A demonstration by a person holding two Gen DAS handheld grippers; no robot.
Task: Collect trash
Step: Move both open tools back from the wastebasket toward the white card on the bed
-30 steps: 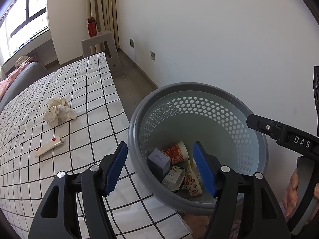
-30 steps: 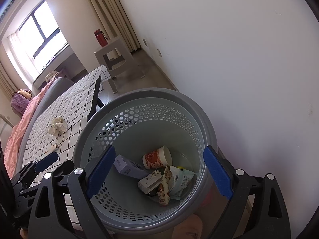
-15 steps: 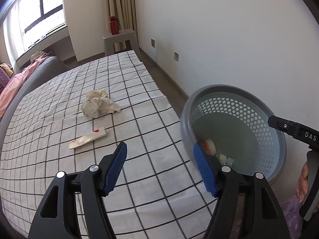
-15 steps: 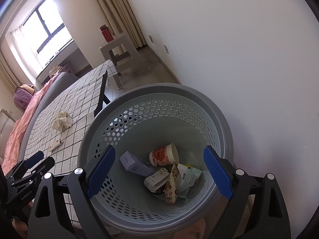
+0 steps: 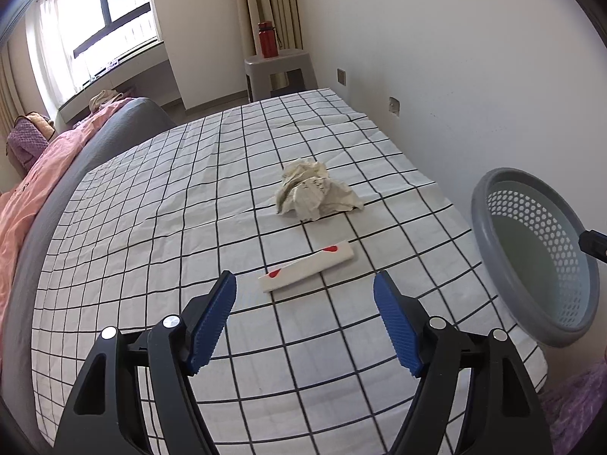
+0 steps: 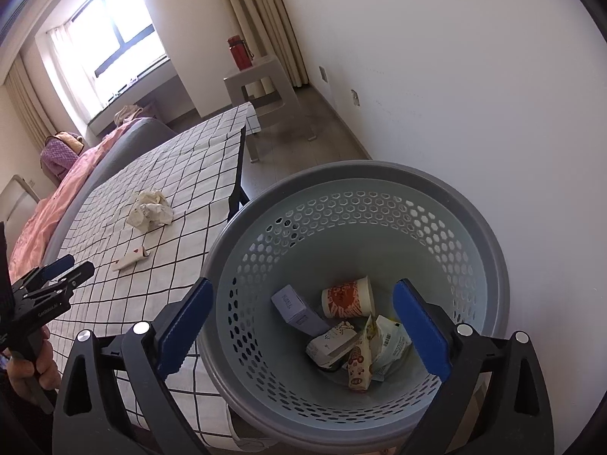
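Two trash pieces on the checked counter: crumpled paper wad, and nearer the camera a flat white wrapper with red marks, lying apart from the wad. Left tool over the counter just short of the wrapper, jaws opening, nothing between them. Grey perforated basket off the counter's right edge, close to the white wall; inside: printed paper cup, lilac box, several crumpled packets. Right tool over the basket mouth, jaws opening, spread wide, holding nothing. Seen from the right wrist, left tool at far left, gripped by a hand. Further back: grey stool with red bottle, curtains, window, pink bedding along the left.
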